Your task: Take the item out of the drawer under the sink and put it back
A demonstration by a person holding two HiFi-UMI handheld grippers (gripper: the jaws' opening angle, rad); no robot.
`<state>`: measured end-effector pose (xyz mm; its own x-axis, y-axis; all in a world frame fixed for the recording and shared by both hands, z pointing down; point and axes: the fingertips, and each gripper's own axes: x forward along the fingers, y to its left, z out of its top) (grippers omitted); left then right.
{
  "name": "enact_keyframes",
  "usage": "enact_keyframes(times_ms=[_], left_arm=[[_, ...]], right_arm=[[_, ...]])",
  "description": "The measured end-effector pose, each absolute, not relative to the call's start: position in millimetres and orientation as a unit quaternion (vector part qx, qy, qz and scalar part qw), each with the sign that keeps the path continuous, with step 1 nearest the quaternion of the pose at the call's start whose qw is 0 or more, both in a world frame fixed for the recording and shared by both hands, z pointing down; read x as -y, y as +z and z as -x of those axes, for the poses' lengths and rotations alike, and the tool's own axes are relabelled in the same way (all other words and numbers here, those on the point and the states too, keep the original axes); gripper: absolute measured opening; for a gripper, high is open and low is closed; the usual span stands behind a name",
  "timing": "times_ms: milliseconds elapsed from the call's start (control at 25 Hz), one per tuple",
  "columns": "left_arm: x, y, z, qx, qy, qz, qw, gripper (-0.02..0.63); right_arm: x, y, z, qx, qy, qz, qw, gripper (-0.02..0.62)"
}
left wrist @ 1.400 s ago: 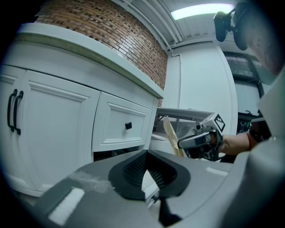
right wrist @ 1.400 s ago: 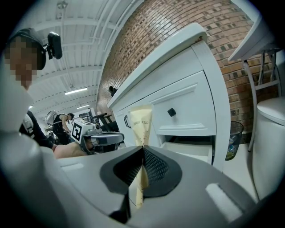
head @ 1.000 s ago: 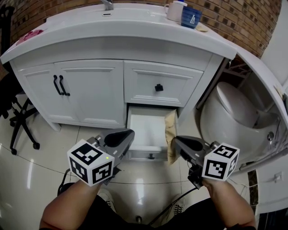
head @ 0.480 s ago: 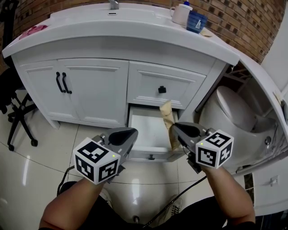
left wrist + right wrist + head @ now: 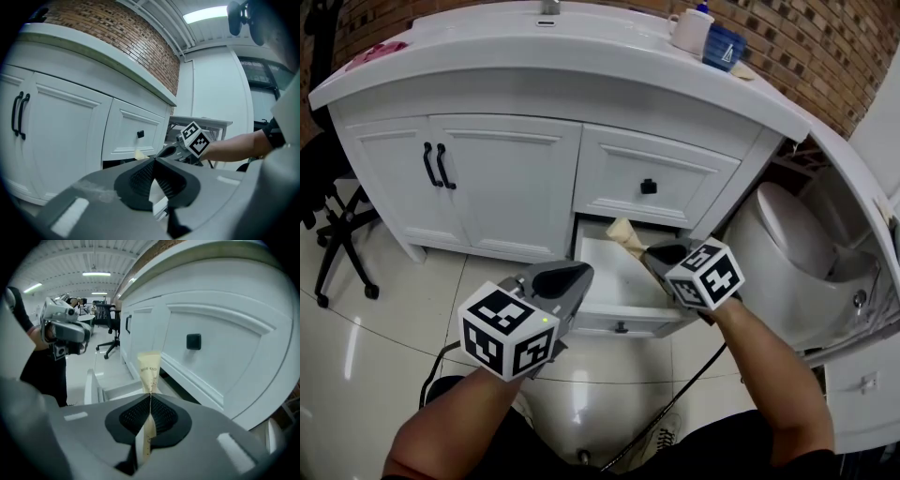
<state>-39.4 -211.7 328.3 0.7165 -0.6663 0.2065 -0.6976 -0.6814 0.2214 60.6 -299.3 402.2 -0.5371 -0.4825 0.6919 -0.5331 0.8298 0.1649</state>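
The paper packet [image 5: 623, 234] had swung from the open drawer's [image 5: 605, 272] 3 o'clock edge to over its 12 o'clock end; fingers of the right gripper [image 5: 649, 253] pinched it, so the return looked underway; the left gripper [image 5: 579, 273] hung closed, empty.

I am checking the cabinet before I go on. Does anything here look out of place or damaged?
Nothing looks spilled or broken. The lower drawer stands pulled out, and a tan paper packet is pinched in the right tongs over it, not lying inside. The left tongs are shut, empty.
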Motion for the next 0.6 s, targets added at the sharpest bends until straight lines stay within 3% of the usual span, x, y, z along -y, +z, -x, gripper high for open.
enact_keyframes(times_ms=[520,600], left_arm=[[210.3,326.9,41.0,0.372,0.053,-0.916,0.143,0.006],[210.0,327.4,41.7,0.371,0.053,-0.916,0.145,0.006]], right_arm=[[323.8,492.0,-40.1,0.810,-0.033,-0.240,0.534,0.014],[326.6,496.7,-43.3,0.799,-0.042,-0.244,0.549,0.041]])
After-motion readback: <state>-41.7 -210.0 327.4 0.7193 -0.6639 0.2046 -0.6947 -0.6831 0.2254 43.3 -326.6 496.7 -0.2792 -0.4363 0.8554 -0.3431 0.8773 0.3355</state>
